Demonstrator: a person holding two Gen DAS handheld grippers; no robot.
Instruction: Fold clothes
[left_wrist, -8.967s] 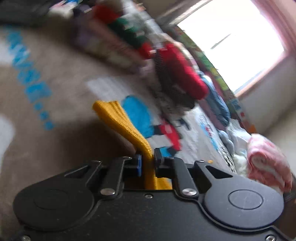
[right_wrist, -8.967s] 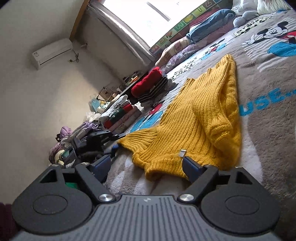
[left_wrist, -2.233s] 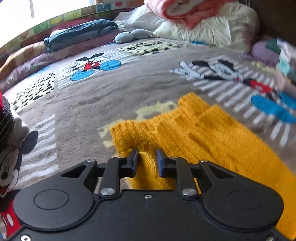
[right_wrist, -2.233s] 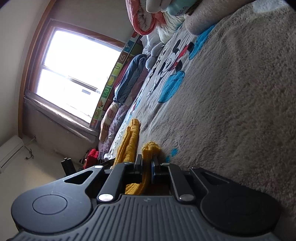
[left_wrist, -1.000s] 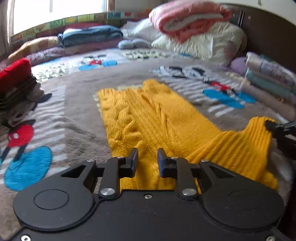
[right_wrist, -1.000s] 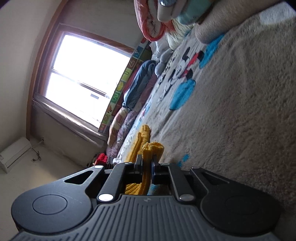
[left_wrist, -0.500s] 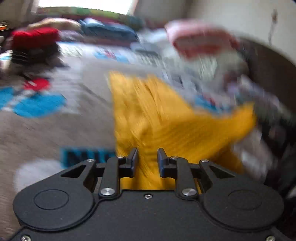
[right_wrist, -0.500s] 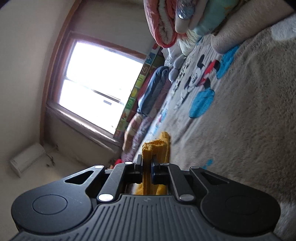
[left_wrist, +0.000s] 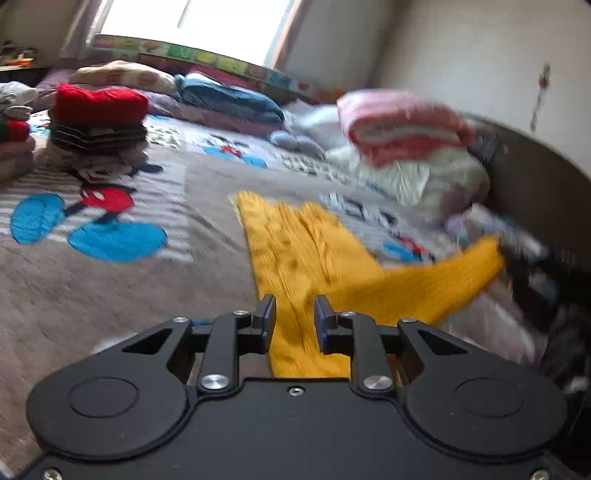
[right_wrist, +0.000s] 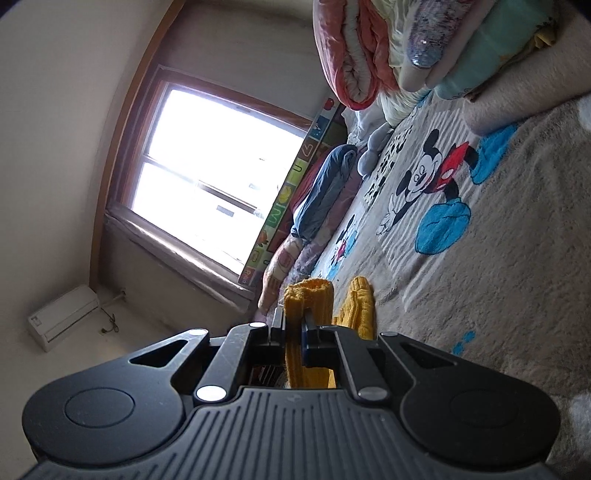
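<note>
A yellow knit sweater (left_wrist: 306, 254) lies stretched along the grey cartoon-print bed blanket (left_wrist: 110, 295). My left gripper (left_wrist: 294, 317) is shut on its near hem, and the knit fills the narrow gap between the fingers. The sweater's right corner (left_wrist: 480, 258) is lifted off the bed toward a dark blurred shape at the right edge. In the right wrist view, which is rolled on its side, my right gripper (right_wrist: 293, 328) is shut on a ribbed fold of the sweater (right_wrist: 310, 295) that sticks up past the fingertips. More of the knit (right_wrist: 360, 306) trails behind it on the blanket.
A stack of folded clothes with a red one on top (left_wrist: 98, 122) stands at the far left of the bed. Pillows and a pink-and-white rolled quilt (left_wrist: 402, 125) pile against the dark headboard at the right. A blue folded blanket (left_wrist: 229, 99) lies under the window.
The left view has swung sideways, and the folded stack has come into sight. My right gripper has risen with the sweater's edge, so the right corner hangs higher off the bed. Both grips stayed as they were.
</note>
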